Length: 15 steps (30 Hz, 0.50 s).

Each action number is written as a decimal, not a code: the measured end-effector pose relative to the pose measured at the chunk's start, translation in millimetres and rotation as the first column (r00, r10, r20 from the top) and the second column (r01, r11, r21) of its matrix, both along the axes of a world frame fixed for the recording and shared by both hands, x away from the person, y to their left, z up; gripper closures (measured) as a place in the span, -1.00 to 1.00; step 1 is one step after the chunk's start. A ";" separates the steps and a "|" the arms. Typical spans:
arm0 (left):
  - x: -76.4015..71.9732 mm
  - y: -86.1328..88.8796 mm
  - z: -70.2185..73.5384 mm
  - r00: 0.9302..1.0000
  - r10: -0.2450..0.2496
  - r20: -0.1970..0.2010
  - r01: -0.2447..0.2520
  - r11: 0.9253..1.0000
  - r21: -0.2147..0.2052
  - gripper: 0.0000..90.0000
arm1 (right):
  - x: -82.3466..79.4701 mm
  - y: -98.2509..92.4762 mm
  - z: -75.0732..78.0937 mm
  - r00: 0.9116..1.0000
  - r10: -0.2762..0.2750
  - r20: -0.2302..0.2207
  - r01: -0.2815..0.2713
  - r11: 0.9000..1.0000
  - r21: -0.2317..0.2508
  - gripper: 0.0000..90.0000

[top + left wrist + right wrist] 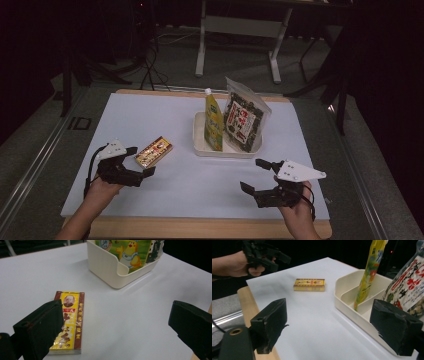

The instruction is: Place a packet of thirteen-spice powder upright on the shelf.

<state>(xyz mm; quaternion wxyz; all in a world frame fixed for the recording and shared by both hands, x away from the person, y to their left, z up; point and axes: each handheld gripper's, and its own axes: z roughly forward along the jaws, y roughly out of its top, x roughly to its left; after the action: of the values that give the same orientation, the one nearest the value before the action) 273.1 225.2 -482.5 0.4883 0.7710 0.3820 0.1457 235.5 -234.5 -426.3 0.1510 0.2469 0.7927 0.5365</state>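
**Left gripper poised at the box, tray waiting across the board**

I am working two hand-held grippers over a white board on a wooden table; my left gripper (141,161) sits near the board's left edge, its jaws spread wide and gripping nothing; the small yellow box (154,151) lies flat on the board just beside it, one jaw over the box's near end in the left gripper view, the other well off to the side; I cannot tell whether that jaw touches the box.

I judge the step in hand to be the approach for a pick-up; the box is not yet grasped. The next move calls for centring the jaws across the box's narrow sides, lowering to the board, then closing firmly; the box is low and flat, so the jaws must come right down to the surface.

My right gripper (255,175) rests near the board's front right corner, jaws released and empty, apart from everything.

The cream tray (198,135) stands toward the board's far edge, right of centre; a yellow pouch (213,121) and a dark snack bag (243,120) stand upright in it, leaning; they crowd the tray, so a drop there would need the free compartment at the near left; nothing lies between box and tray.
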 end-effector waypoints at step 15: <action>37.7 7.1 -5.3 1.000 0.005 -0.003 -0.005 0.996 0.090 -0.97 | -3.9 -1.6 -3.1 1.000 -0.007 0.006 0.007 1.000 0.011 -0.77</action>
<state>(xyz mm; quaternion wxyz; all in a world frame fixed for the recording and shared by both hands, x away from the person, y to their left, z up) 310.8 232.3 -487.7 0.4519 0.7915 0.3779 0.1626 231.7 -236.0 -429.5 0.1539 0.2491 0.7885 0.5409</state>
